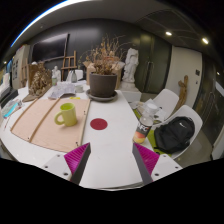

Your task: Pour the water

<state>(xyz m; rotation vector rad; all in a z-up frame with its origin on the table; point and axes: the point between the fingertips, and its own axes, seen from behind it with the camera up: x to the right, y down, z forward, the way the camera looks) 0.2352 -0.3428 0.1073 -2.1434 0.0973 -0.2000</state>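
Note:
A green mug (66,115) stands on a tan placemat (48,122) on the white table (112,150), ahead and left of my fingers. A small bottle with an orange label (145,126) stands near the table's right edge, ahead and right of them. A dark red coaster (99,124) lies between the mug and the bottle. My gripper (112,160) is open, its magenta pads (78,160) wide apart over bare table, with nothing between them.
A brown pot with dry plants (103,83) stands at the far middle of the table, papers (68,92) beside it. White chairs (165,103) line the right side, one holding a black bag (176,135). A white statue (131,68) stands behind.

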